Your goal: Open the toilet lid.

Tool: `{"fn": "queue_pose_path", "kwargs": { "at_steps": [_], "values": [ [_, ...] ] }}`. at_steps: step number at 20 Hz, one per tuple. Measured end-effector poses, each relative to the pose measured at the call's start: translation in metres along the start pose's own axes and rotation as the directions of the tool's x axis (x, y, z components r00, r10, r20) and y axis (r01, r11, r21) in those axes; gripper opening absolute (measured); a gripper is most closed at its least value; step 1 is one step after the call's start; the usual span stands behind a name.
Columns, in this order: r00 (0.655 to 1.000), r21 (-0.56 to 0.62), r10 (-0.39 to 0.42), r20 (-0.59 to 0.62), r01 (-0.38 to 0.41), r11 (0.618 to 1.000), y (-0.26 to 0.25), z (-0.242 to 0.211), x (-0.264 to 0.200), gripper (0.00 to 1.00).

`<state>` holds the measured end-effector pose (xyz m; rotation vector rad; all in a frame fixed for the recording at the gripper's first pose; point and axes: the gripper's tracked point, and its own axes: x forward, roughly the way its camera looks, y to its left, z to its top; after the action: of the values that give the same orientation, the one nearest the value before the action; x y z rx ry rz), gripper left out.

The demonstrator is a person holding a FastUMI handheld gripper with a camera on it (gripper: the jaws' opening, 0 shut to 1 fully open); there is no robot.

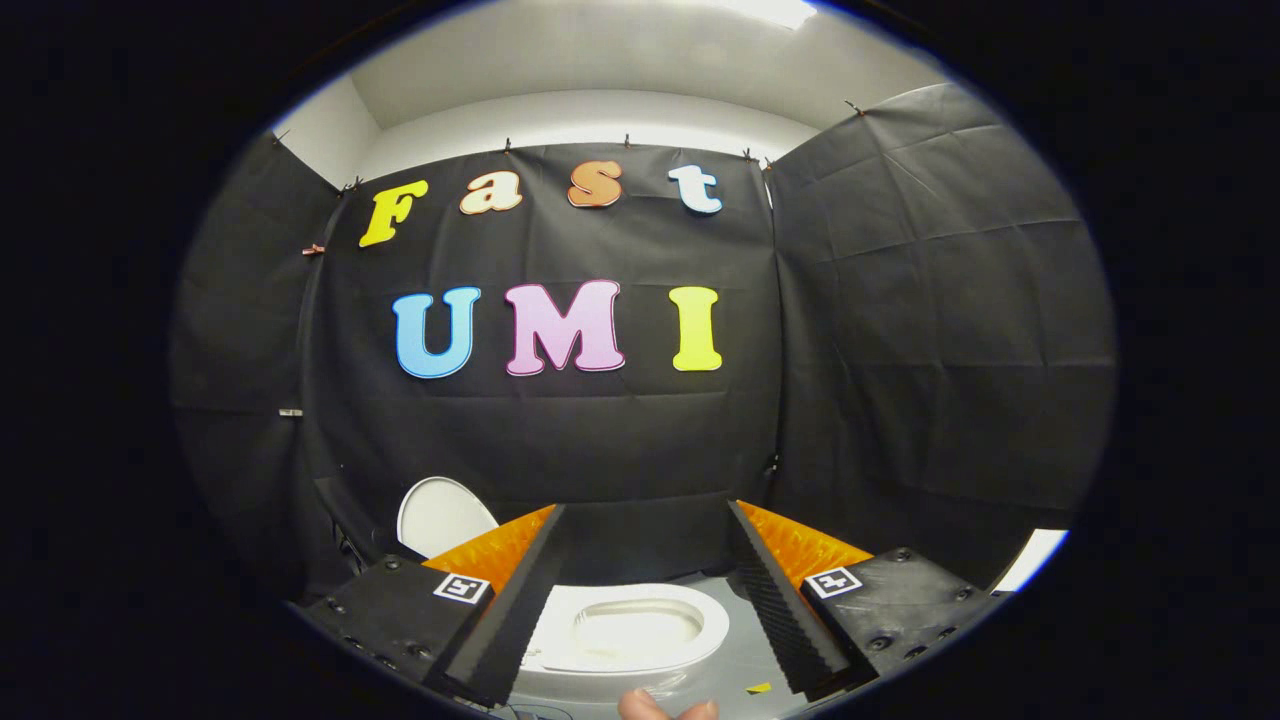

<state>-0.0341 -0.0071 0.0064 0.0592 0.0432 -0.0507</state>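
Lid: the white toilet lid (440,515) stood up and leaned back against the black cloth wall, just past the left finger. It looked open already.
Seat: the white seat (700,625) lay flat around the bowl (635,632), down between the two fingers.
How the lid would feel: it looked like hard, smooth plastic, so likely light, stiff and a bit slippery. It likely swings on a hinge at the back.
Where to hold: the front rim looked best, one finger on each side of the thin edge, far from the hinge.
Gripper: the gripper (640,600) was wide apart and held nothing.
Floor: a grey floor (745,660) lay around the toilet, with a small yellow bit (758,688) on it.
Hand: a fingertip (640,705) showed near the toilet's front.
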Motion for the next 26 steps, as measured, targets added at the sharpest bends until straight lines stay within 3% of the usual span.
{"fn": "queue_pose_path", "kwargs": {
  "at_steps": [17,26],
  "values": [
    [0.992,0.046,0.119,-0.029,-0.118,0.992,0.028,-0.013,0.025,0.98],
    [0.995,-0.082,0.1,0.009,-0.099,0.992,0.024,0.018,0.02,0.99]
  ]
}}
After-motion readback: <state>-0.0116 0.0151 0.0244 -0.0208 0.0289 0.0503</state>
